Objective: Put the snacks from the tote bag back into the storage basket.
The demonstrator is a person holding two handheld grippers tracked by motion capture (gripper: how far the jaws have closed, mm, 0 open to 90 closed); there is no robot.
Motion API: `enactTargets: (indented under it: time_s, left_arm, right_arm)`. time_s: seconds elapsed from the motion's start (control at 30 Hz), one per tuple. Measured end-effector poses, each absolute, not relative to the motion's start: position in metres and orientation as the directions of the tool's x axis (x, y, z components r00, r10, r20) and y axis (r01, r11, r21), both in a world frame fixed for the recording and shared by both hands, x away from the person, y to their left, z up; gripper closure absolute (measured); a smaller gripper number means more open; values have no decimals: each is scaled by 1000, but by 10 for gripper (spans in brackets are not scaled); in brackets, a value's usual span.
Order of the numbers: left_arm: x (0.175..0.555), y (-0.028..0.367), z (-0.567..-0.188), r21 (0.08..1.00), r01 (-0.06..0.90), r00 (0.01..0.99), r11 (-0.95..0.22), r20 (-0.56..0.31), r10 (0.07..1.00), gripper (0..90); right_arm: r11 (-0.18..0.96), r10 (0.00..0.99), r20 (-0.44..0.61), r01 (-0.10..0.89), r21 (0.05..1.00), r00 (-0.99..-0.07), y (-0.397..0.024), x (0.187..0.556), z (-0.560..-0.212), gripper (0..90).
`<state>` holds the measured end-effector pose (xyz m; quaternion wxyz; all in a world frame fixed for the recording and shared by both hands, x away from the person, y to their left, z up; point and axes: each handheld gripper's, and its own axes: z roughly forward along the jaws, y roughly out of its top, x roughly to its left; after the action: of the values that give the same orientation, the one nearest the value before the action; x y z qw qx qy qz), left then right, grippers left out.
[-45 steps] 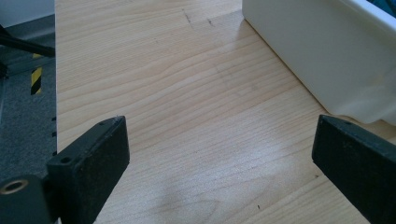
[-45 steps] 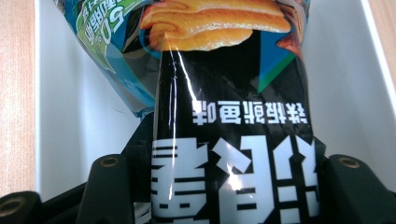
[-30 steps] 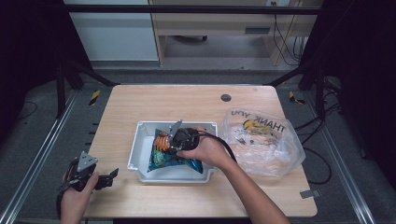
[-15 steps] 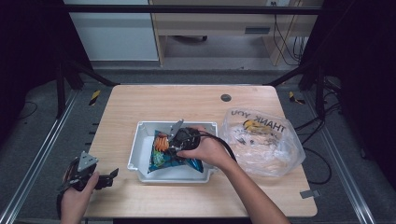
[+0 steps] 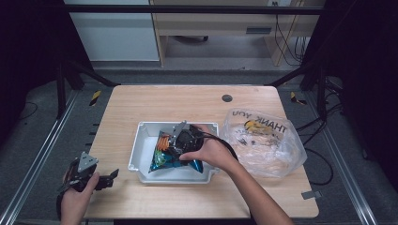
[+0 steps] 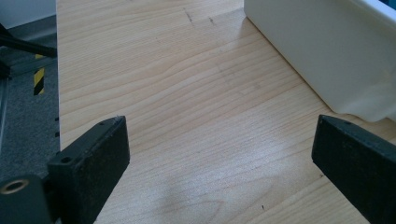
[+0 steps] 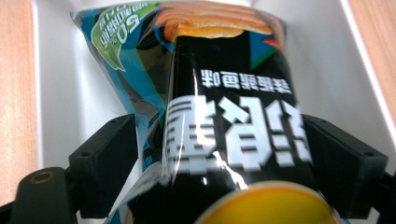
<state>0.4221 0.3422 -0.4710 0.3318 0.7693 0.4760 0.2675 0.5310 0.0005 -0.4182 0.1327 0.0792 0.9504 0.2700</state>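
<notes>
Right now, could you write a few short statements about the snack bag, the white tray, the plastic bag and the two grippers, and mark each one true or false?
1. The snack bag lies inside the white tray. True.
2. The clear plastic bag lies to the left of the tray. False: it lies to its right.
3. The left gripper holds the tray's rim. False: its jaws stand open over bare table.
4. The right gripper has its jaws on either side of the snack bag, just opened. True.
</notes>
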Motion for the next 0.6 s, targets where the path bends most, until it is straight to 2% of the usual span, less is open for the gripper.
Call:
enactTargets:
  time_s: [0.6]
  left_arm:
    - [421, 345, -472, 763, 563, 393, -317, 90, 915, 38]
  right_arm:
    - [792, 278, -214, 98, 603, -937, -18, 522, -395, 85]
